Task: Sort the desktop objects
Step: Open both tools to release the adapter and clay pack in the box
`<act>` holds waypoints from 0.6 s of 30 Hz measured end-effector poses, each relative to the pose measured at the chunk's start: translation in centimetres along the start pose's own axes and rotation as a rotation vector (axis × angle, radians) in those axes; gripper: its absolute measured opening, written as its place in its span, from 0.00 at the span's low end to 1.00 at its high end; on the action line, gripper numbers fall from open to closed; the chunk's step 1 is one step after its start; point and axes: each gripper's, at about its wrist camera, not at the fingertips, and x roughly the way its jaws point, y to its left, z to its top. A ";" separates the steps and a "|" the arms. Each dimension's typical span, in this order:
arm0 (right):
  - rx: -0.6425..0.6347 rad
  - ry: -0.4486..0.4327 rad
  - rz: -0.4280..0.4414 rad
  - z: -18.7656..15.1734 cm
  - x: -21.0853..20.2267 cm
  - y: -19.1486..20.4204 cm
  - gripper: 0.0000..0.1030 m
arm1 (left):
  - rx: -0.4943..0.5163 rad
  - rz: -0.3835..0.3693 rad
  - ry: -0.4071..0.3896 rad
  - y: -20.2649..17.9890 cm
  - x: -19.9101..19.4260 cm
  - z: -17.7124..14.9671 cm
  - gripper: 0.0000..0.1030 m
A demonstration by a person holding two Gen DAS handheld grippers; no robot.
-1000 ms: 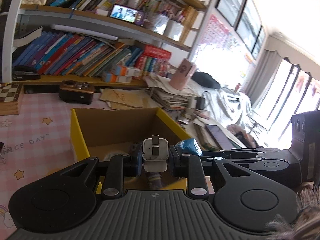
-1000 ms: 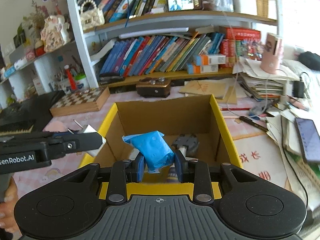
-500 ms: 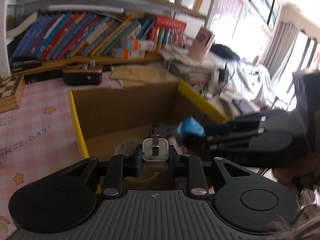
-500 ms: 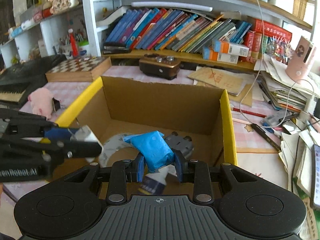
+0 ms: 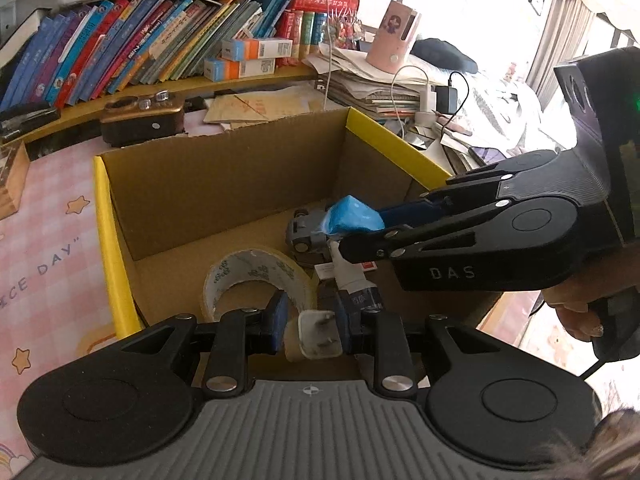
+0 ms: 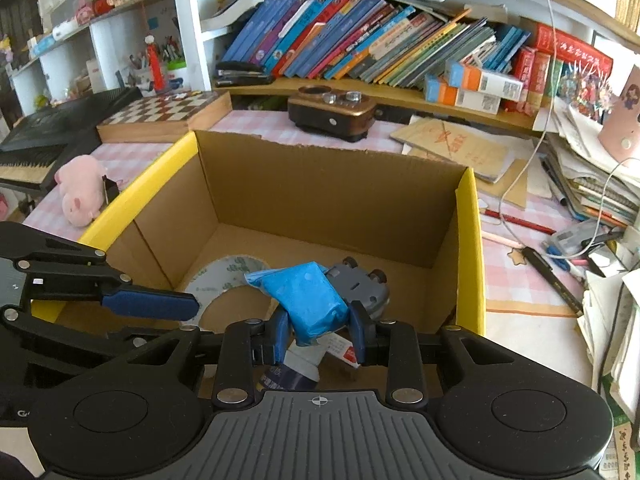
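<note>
both grippers are down over the open cardboard box [image 6: 332,196] now, each one loaded: the left gripper [image 5: 310,326] has its jaws clamped on a white plug adapter [image 5: 320,334], prongs facing the camera, and the right gripper [image 6: 320,330] is pinched tight on a blue packet [image 6: 308,296]. the adapter looks tilted in the pads, so i'd say it could twist free early and bounce off the tape roll [image 5: 256,276] lying right underneath near the box's near-left corner. the packet is soft and bulging out above the jaws, so it may cling to a pad when released. deeper in, a grey toy car [image 6: 362,282] and a small tube with a card sit by the right wall, so that side of the floor is crowded. the two tools hang close together inside the same opening, and a careless swing could knock them together or catch the yellow rim [image 6: 468,240]. the far half of the box floor is bare, the best room for dropping. beyond the far wall a brown radio [image 6: 332,114] stands clear on the desk.
</note>
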 end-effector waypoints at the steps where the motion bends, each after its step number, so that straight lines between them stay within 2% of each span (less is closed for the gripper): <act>1: 0.003 0.006 0.004 0.0 0.2 -0.1 0.30 | -0.002 -0.001 0.001 0.0 0.1 0.0 0.24; 4: -0.001 0.026 0.014 0.0 0.7 -0.2 0.30 | -0.003 -0.004 -0.015 -0.2 0.0 0.1 0.35; 5: -0.006 0.028 0.013 0.1 0.8 -0.1 0.30 | -0.002 -0.006 -0.028 -0.3 -0.1 0.1 0.45; 6: -0.010 0.029 0.016 0.1 0.8 -0.1 0.30 | 0.001 -0.001 -0.041 -0.4 -0.3 0.1 0.48; 11: -0.014 0.044 0.020 0.4 1.1 -0.2 0.30 | 0.015 0.033 -0.081 -0.6 -1.6 0.0 0.48; 13: 0.001 0.044 0.025 0.5 1.2 -0.4 0.30 | 0.017 0.059 -0.098 -0.6 -2.3 -0.1 0.60; 14: 0.012 0.043 0.030 0.5 1.1 -0.4 0.31 | 0.005 0.070 -0.108 -0.5 -2.7 -0.2 0.74; 15: 0.019 0.041 0.034 0.5 1.1 -0.5 0.31 | -0.021 0.070 -0.124 -0.1 -3.2 -0.4 0.79; 18: 0.046 0.034 0.039 0.3 1.0 -0.5 0.32 | -0.103 0.067 -0.169 0.9 -4.6 -0.8 0.81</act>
